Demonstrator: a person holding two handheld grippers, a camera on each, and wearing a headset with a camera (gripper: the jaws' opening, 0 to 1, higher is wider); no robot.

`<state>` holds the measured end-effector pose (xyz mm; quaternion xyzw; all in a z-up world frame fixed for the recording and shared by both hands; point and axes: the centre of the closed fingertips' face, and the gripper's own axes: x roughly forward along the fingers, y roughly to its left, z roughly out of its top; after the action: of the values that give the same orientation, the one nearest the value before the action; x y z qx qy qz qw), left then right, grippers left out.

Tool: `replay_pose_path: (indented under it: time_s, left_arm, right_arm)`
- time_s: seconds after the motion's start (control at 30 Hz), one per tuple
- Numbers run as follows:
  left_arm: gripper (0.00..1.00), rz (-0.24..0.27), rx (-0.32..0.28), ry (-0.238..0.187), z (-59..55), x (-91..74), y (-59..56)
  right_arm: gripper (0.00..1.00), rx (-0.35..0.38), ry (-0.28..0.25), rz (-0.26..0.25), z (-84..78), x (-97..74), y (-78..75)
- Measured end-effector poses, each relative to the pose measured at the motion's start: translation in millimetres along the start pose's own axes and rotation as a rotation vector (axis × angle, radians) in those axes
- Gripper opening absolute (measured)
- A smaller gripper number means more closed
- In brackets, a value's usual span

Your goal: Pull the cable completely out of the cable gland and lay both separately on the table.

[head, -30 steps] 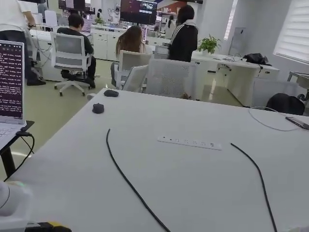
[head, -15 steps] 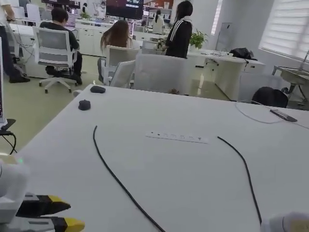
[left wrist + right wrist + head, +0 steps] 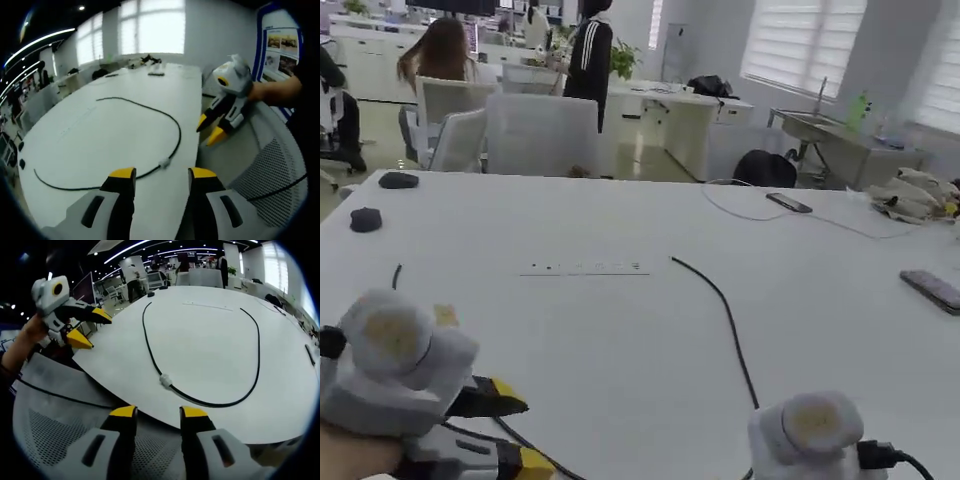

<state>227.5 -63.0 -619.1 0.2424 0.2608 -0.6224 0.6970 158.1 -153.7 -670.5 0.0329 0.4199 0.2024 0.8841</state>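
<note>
A long black cable (image 3: 724, 303) lies in a loop on the white table (image 3: 620, 350). A small white cable gland (image 3: 165, 380) sits on the cable near the table's front edge, and the gland (image 3: 164, 162) lies ahead of my left jaws too. My left gripper (image 3: 162, 175) is open and empty, short of the gland. At the bottom left of the head view the left gripper (image 3: 530, 435) hovers over the table edge. My right gripper (image 3: 158, 412) is open too, off the table's edge, holding nothing. Its body (image 3: 810, 435) is at the bottom right.
A white power strip (image 3: 585, 268) lies mid-table. Two computer mice (image 3: 365, 219) rest at the far left, phones (image 3: 932, 289) at the right. A mesh chair (image 3: 75, 440) stands just under my grippers. Chairs (image 3: 540, 130) and people are behind the table.
The head camera has swung right and down. Both grippers have come up into the head view. The cable has not moved on the table.
</note>
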Motion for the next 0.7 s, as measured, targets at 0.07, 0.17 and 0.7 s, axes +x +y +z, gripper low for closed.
replay_pose_path:
  time_s: [0.07, 0.17, 0.7]
  left_arm:
    - [0.42, -0.045, 0.058, 0.039, -0.8, 17.5, -4.3]
    - [0.39, -0.124, 0.098, 0.102, -8.6, 41.2, -12.1]
    - [0.28, -0.179, 0.175, 0.211, -50.9, 136.6, -2.9]
  right_arm:
    - [0.35, 0.009, -0.005, -0.004, 0.2, -0.4, -0.7]
    - [0.35, 0.013, -0.003, -0.006, -0.4, -0.7, -1.6]
    - [0.34, -0.009, 0.013, -0.030, -2.2, -1.9, -6.2]
